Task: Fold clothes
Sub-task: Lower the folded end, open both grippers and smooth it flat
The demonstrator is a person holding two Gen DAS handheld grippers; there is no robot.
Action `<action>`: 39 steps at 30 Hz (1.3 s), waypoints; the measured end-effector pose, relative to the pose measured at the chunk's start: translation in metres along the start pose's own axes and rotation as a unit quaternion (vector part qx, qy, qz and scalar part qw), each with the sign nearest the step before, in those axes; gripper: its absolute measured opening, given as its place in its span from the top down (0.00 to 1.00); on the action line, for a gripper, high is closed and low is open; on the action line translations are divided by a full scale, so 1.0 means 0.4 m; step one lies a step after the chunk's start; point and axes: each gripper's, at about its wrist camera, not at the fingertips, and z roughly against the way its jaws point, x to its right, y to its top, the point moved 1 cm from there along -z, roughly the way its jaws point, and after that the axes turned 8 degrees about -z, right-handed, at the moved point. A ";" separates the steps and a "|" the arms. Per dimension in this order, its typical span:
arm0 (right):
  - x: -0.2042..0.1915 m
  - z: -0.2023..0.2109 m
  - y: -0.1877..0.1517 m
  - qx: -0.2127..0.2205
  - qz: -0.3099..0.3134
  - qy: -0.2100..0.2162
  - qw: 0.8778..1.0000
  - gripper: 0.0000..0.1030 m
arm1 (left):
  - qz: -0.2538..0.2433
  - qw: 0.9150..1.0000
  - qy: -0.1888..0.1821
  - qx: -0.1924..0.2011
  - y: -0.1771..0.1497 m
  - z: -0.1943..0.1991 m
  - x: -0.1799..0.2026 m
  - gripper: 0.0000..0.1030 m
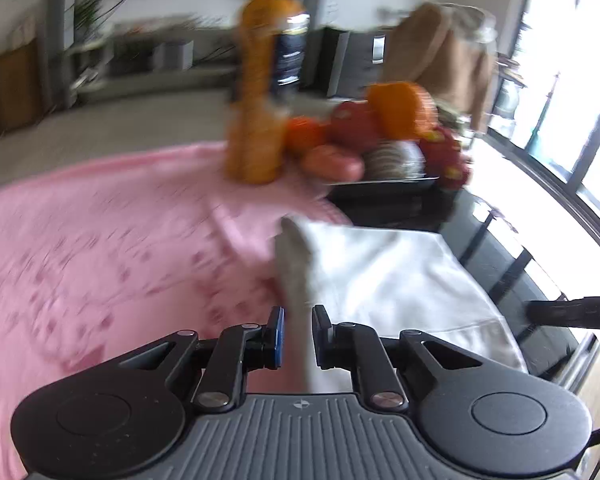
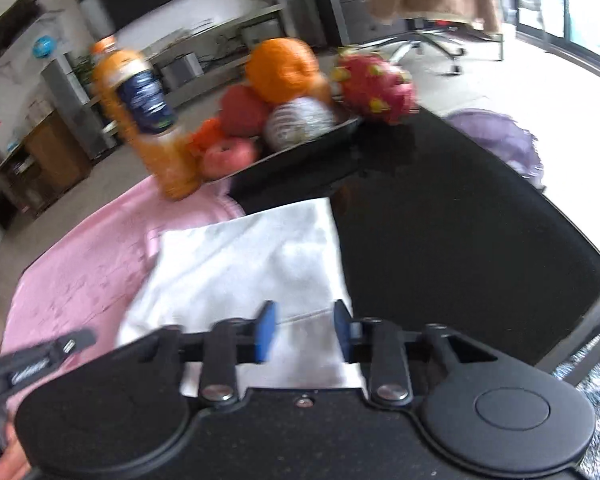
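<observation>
Unreadable and cut-off items in your two wrist views

Your left view is motion-smeared: the juice bottle (image 1: 266, 80) label cannot be read, and the pattern on the pink cloth (image 1: 100, 240) dissolves into streaks. The white garment (image 1: 400, 276) runs under your left gripper (image 1: 298, 338), its near hem hidden. In the right view, a purple item (image 2: 500, 140) is too blurred to identify, and a hand (image 2: 8, 460) is cut off at the lower left corner.
</observation>
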 end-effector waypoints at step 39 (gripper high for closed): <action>-0.164 0.166 -0.048 -0.066 0.082 -0.043 0.993 0.45 | -0.043 0.993 0.011 -0.110 -0.022 0.194 0.057 0.51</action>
